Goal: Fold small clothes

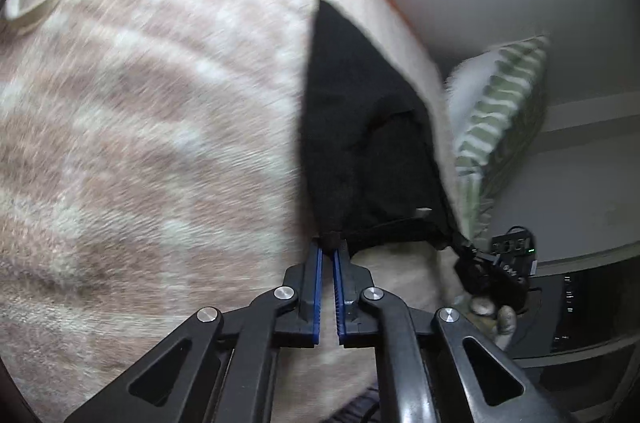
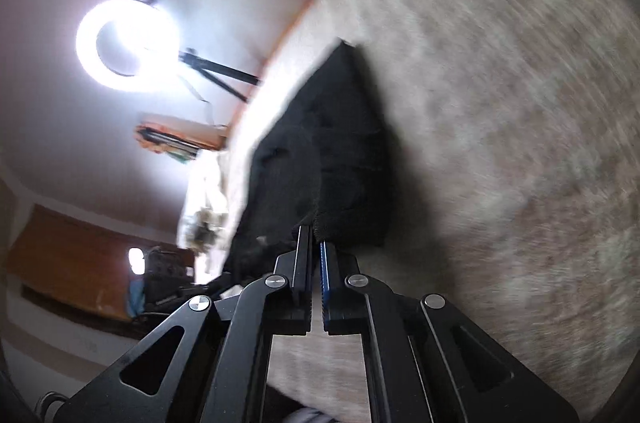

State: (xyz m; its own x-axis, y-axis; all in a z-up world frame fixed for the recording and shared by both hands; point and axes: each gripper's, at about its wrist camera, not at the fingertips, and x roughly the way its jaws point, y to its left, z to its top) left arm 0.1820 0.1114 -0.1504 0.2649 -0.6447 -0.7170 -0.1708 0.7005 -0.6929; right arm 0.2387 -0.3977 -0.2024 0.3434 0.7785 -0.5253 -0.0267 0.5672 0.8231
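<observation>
Taking the black garment [image 1: 360, 151] as the landmark. Hanging stretched between the left gripper [image 1: 328, 255] and the right gripper [image 2: 314, 243], both clamped on its near edge, so blocking any straight pass between the two. Leaving loads of open striped blanket [image 1: 140, 143] off to its left in the left wrist view, and bare blanket to its right in the right wrist view. Crowding the other side: a green striped pillow [image 1: 504, 127] sitting just past its right edge, a black power strip [image 1: 512, 247] beyond that, and a lit ring light [image 2: 128, 43] on its stand standing off its left side past the blanket's edge.
</observation>
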